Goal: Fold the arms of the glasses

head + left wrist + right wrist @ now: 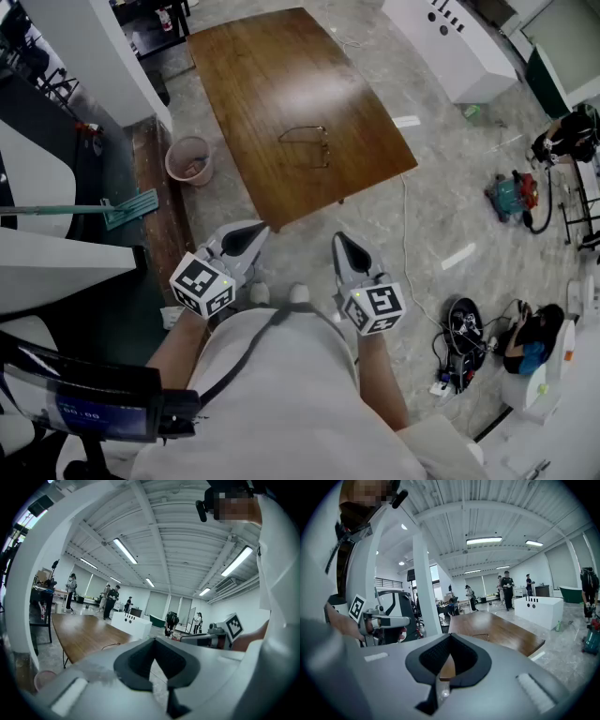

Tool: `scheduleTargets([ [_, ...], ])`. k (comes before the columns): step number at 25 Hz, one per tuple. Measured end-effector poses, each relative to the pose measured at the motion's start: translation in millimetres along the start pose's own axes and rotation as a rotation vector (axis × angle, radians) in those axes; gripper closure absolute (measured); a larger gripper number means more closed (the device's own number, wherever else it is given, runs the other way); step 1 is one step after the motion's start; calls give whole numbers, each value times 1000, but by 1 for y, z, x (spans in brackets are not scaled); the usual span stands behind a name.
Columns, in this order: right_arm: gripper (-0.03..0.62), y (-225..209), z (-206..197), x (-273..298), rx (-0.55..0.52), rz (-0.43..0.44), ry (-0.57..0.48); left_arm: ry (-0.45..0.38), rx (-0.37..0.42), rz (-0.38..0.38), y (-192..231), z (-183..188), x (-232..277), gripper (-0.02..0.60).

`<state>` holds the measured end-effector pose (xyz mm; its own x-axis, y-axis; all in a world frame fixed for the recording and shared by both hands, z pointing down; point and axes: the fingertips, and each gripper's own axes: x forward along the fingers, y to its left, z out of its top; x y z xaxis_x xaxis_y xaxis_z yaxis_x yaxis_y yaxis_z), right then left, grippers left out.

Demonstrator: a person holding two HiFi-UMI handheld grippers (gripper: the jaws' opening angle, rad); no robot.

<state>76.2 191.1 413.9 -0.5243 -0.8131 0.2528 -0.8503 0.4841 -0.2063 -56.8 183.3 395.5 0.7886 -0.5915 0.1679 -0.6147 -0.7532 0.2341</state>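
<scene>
A thin wire-framed pair of glasses (307,146) lies on the brown wooden table (253,75) with its arms spread out. In the left gripper view the glasses (111,645) appear small and far off, just past the jaws. They look just as distant in the right gripper view (481,636). My left gripper (251,231) and right gripper (341,243) hang side by side close to the person's body, short of the table's near edge. Both are shut and hold nothing. Each shows in the other's view: the right gripper (220,634) and the left gripper (384,619).
A pink bucket (190,160) stands on the floor left of the table, beside a green mop (122,210). A white cabinet (452,42) sits beyond the table's right side. Cables and tools (514,195) lie on the floor at right. People stand far back in the room.
</scene>
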Motion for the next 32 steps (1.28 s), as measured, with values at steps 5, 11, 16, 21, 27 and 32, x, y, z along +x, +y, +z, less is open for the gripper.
scheduleTargets([
  [5, 586, 10, 1, 12, 6, -18, -2, 24, 58, -51, 5, -1, -9, 577],
  [11, 586, 24, -2, 20, 4, -40, -3, 45, 74, -111, 9, -8, -20, 575],
  [16, 585, 26, 1, 21, 51, -54, -24, 27, 51, -129, 19, -6, -25, 575],
  [21, 585, 26, -6, 27, 79, -25, -17, -12, -11, -139, 27, -5, -26, 577],
  [27, 585, 10, -14, 41, 83, -19, -27, 11, -73, -134, 36, -14, -13, 577],
  [32, 585, -20, -21, 69, 22, -21, 34, 36, -47, -81, 52, -15, 12, 575],
])
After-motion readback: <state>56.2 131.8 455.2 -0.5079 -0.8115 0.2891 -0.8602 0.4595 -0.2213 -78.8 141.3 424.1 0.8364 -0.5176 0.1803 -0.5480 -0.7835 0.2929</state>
